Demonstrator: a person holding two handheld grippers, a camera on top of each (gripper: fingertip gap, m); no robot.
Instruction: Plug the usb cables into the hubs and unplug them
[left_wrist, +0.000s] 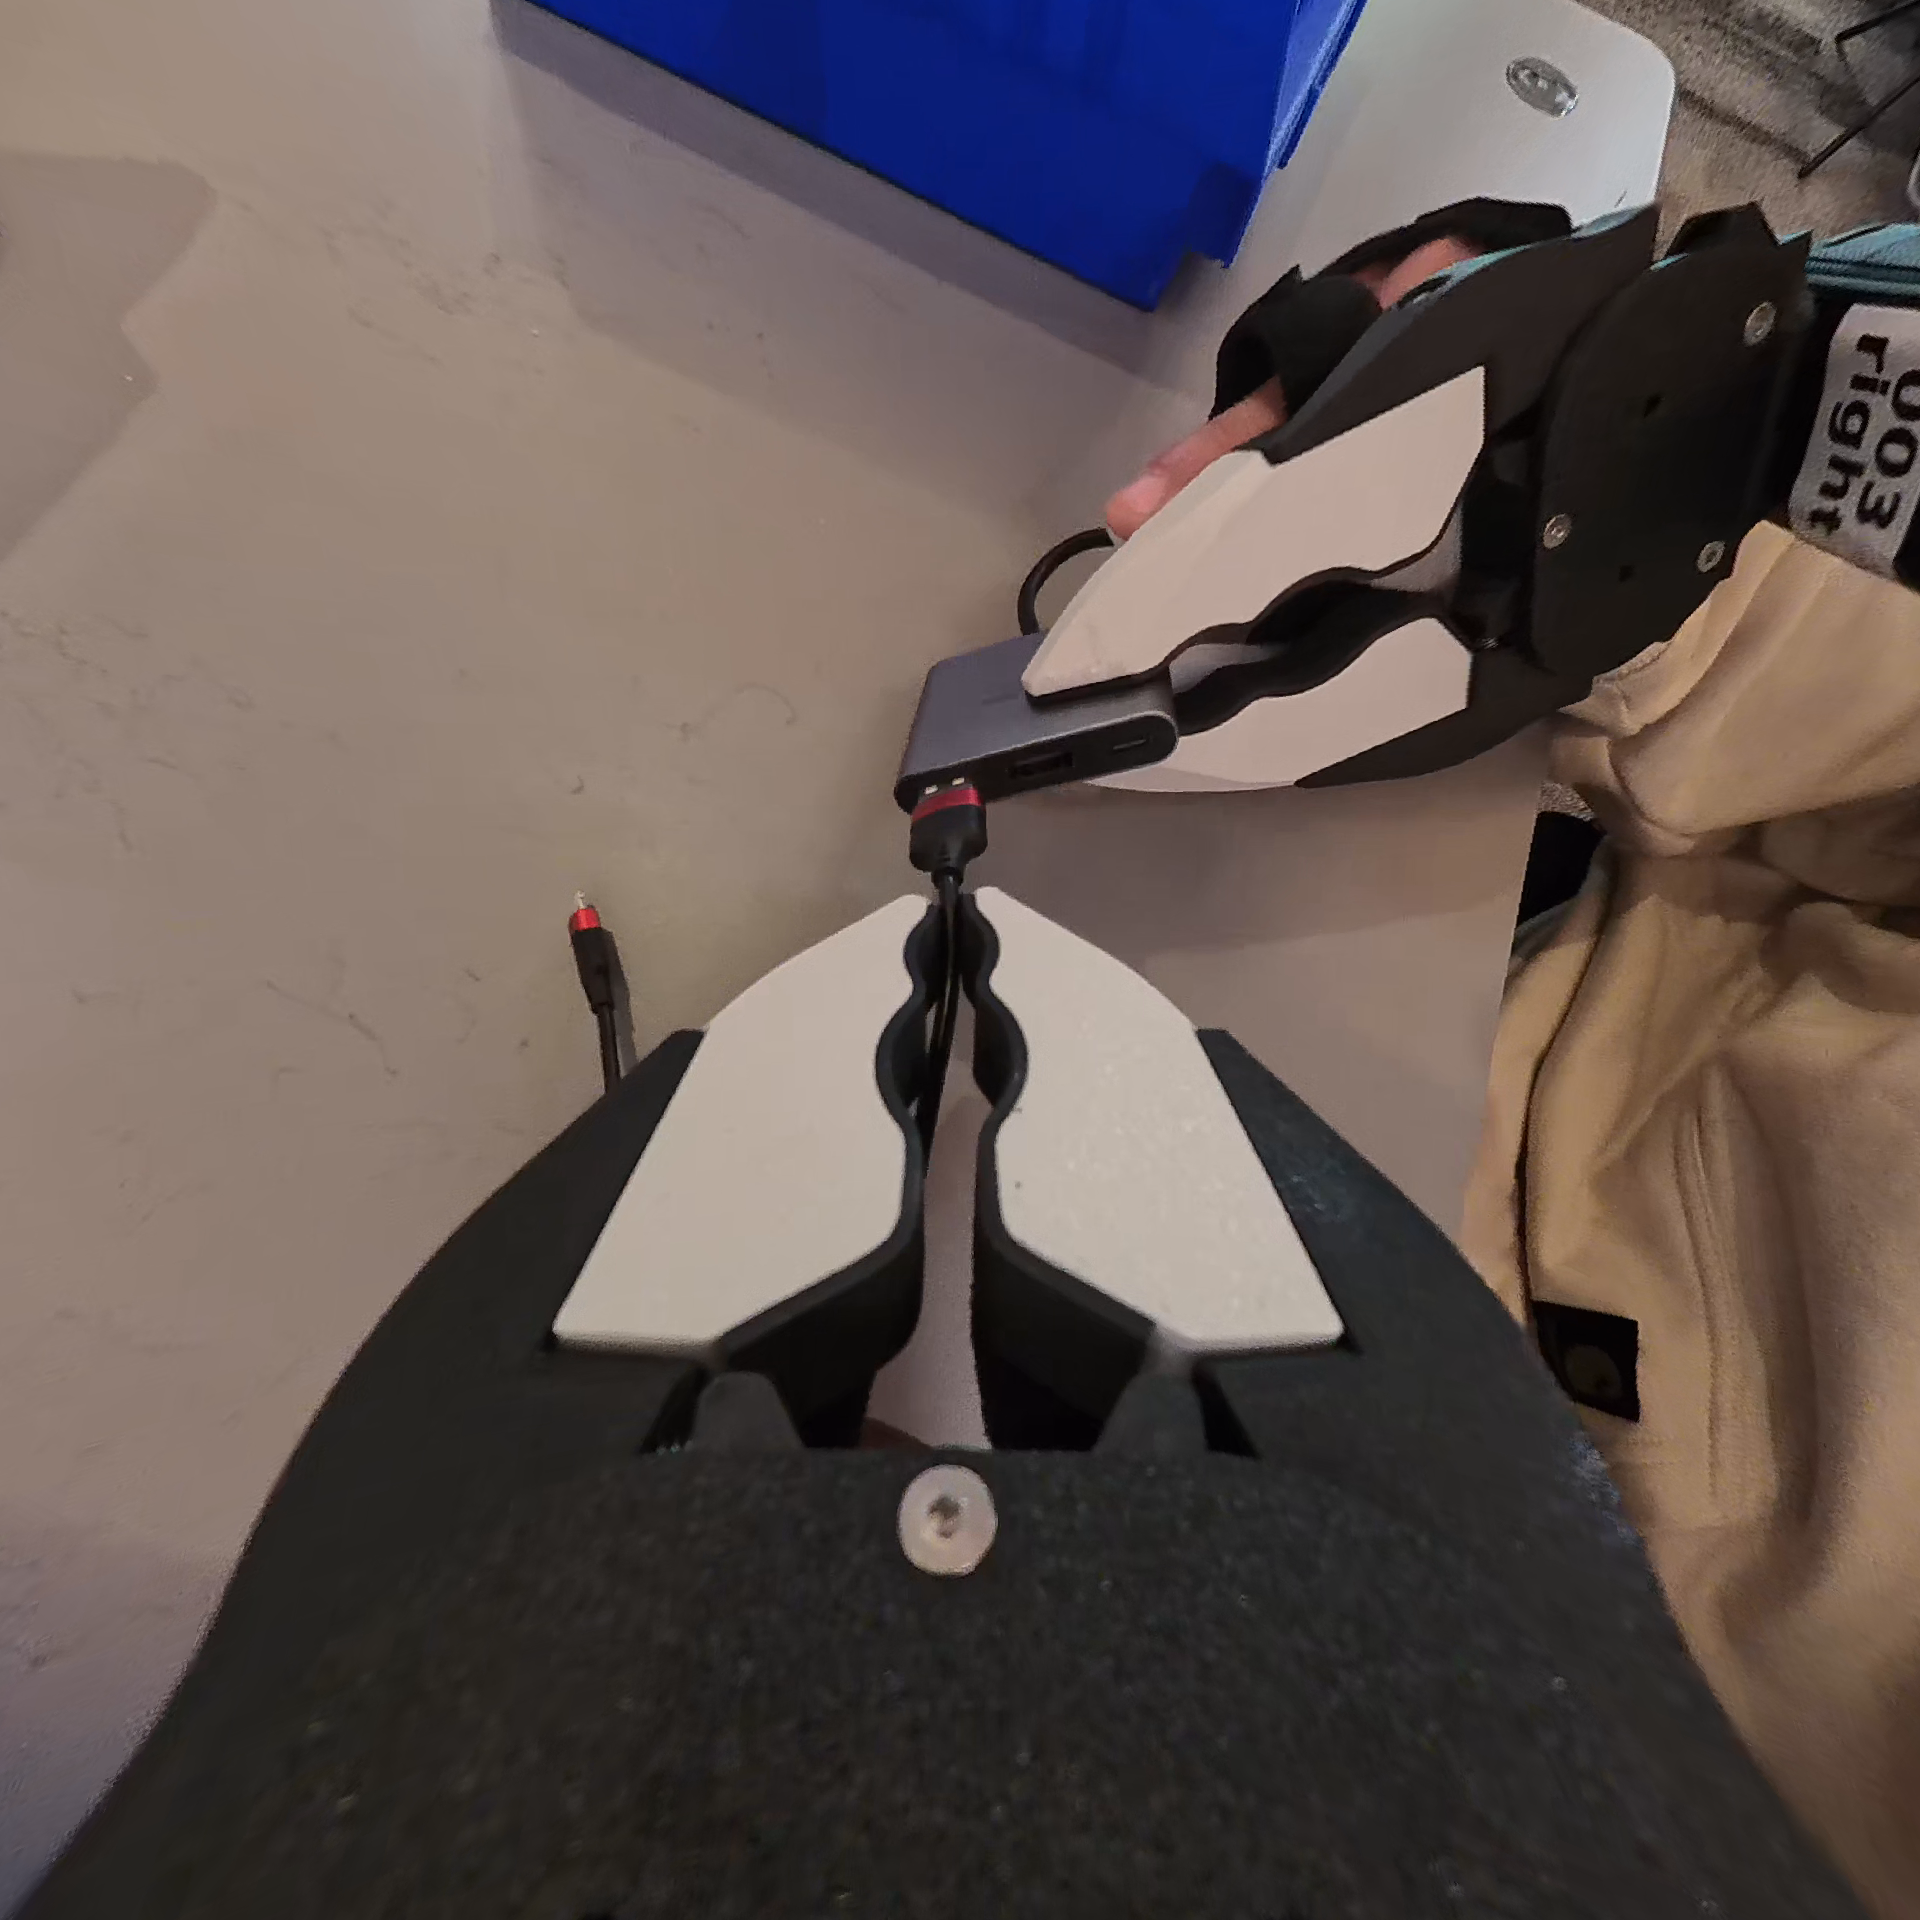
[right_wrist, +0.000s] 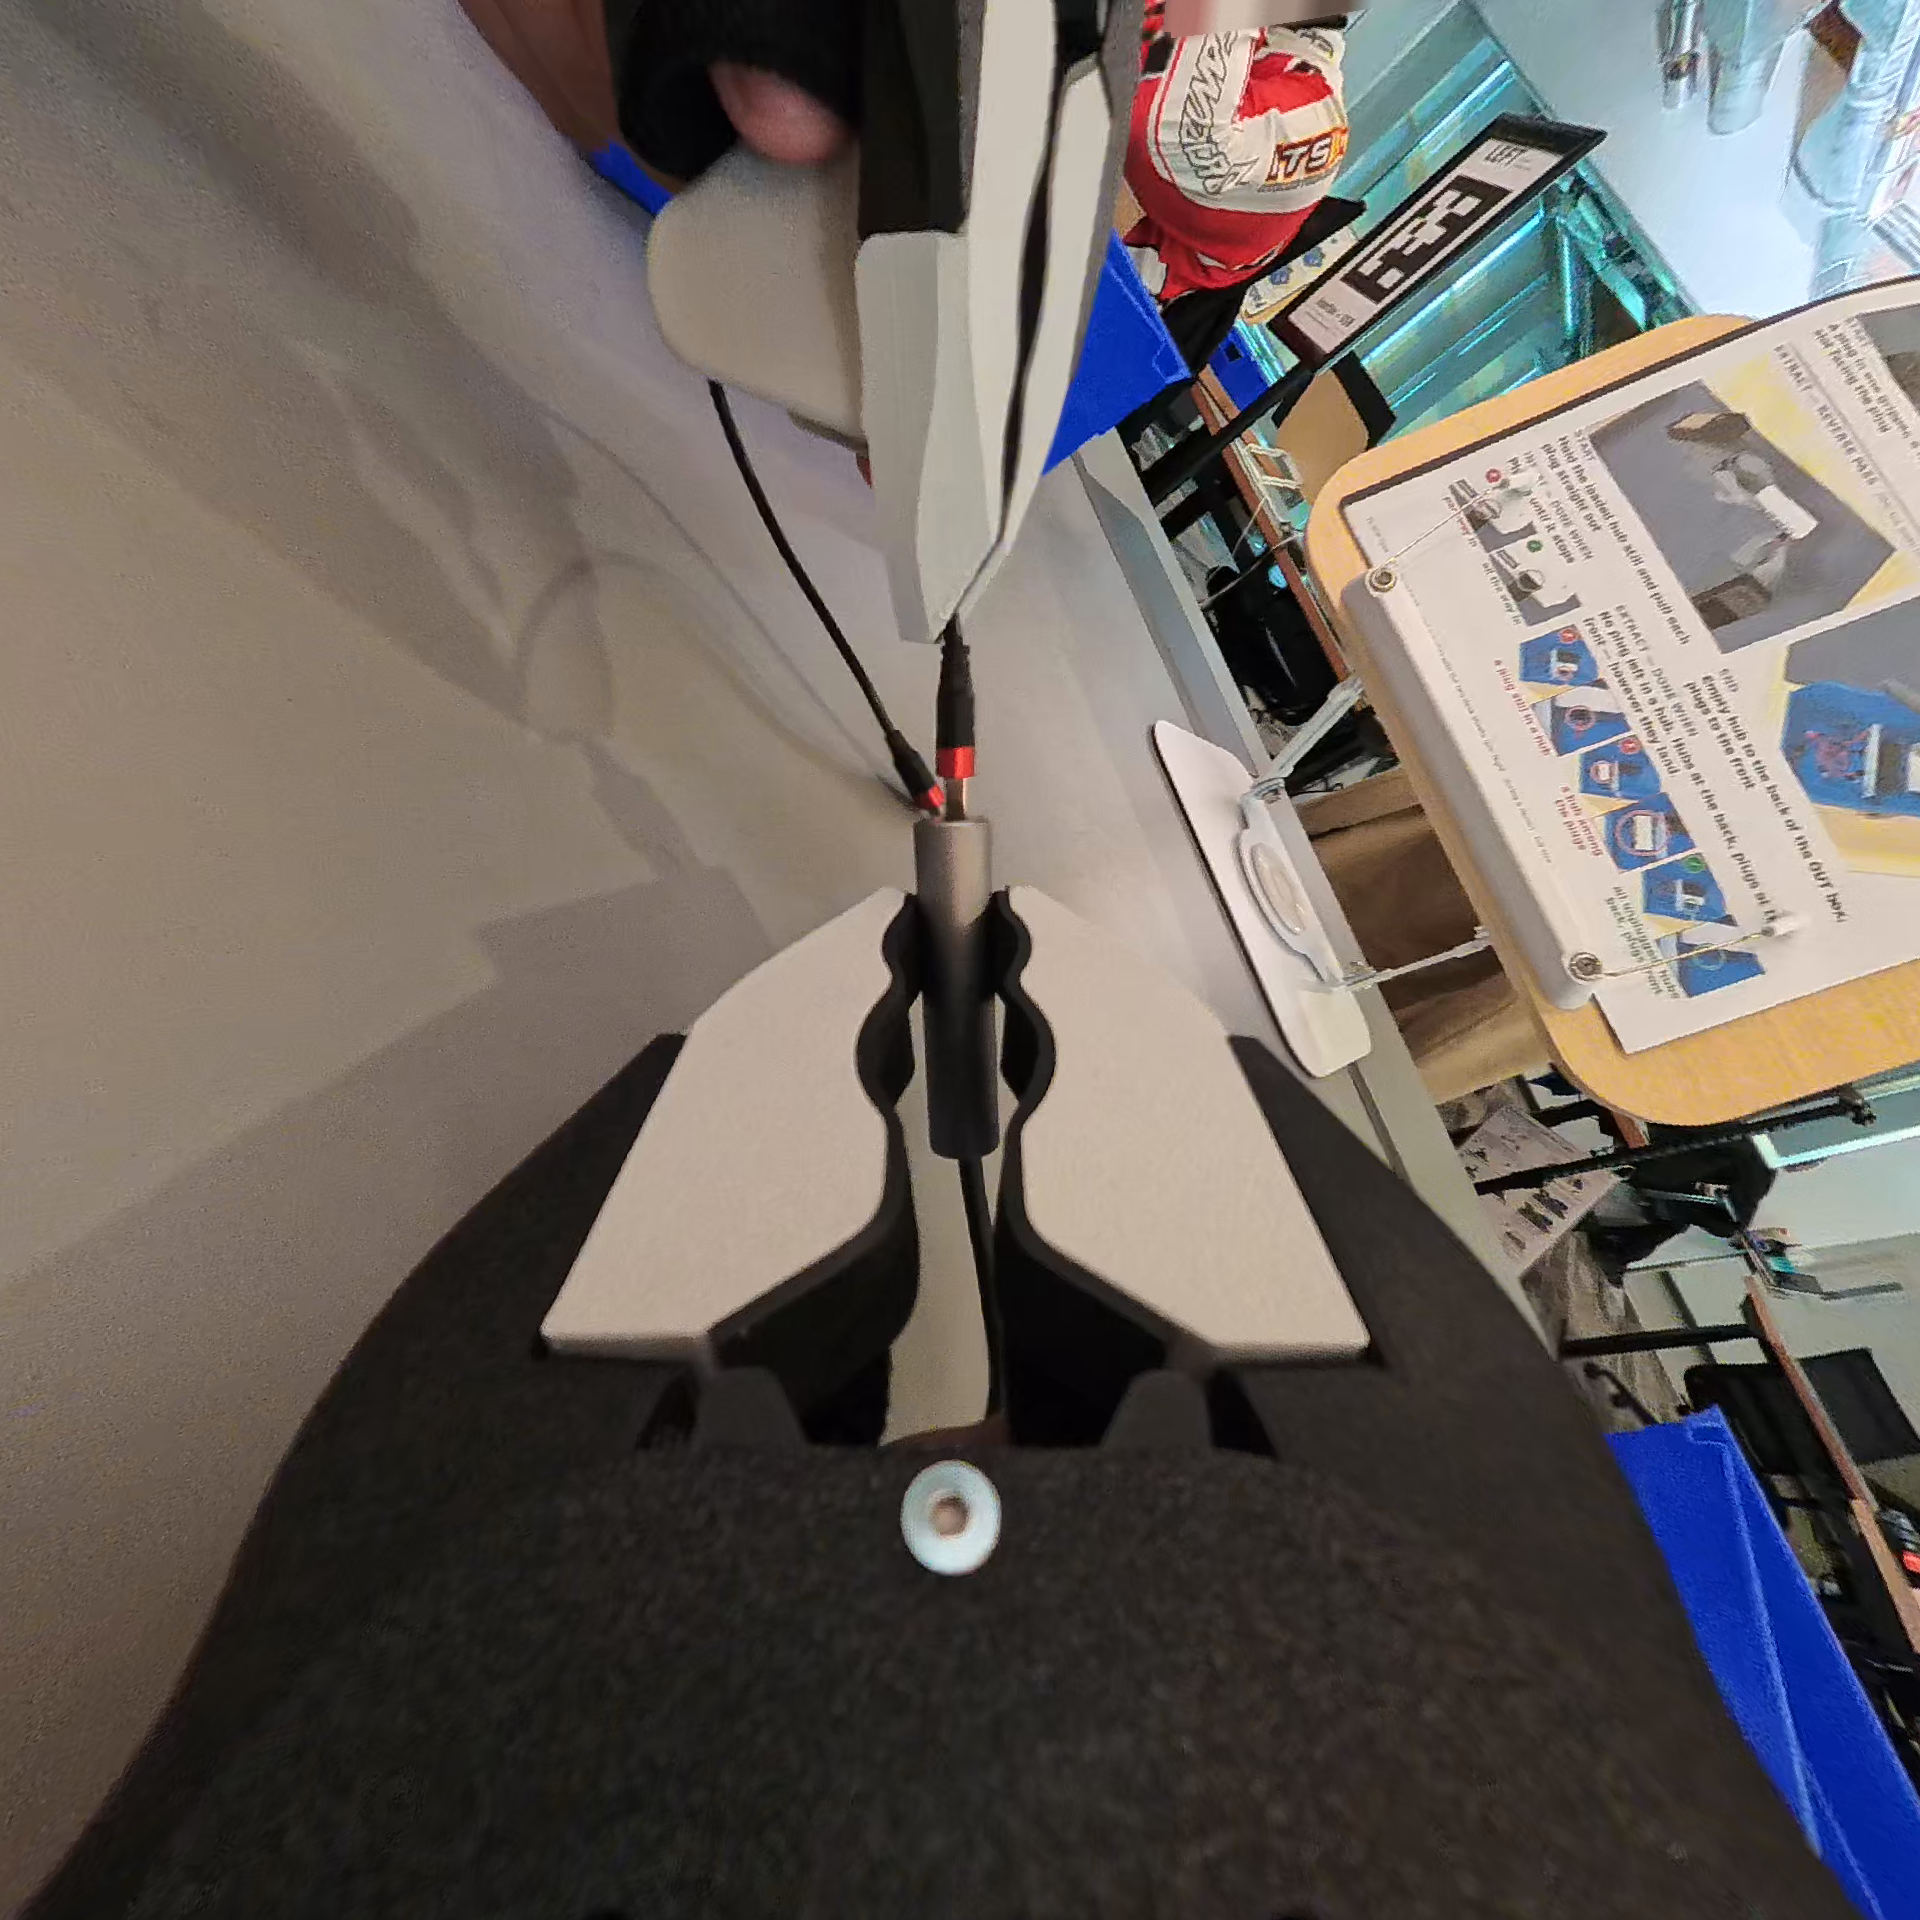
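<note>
Right gripper (right_wrist: 954, 914) fingers clamp the small grey metal hub (left_wrist: 1023, 717) above the tabletop (left_wrist: 416, 623); left gripper (left_wrist: 951, 914) pinches the floppy black cable (left_wrist: 948, 883) behind its stiff red-collared plug (left_wrist: 945, 821), probably better grabbed by the plug.

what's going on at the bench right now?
A person works two hand-held grippers. The right hand-held gripper is shut on a grey USB hub, holding it just above the table. The left hand-held gripper is shut on the thin black cable just behind a red-banded USB plug, whose tip is at the hub's end port; metal still shows, so it is not fully seated. The cable's other, smaller plug hangs free beside the left hand-held gripper.
</note>
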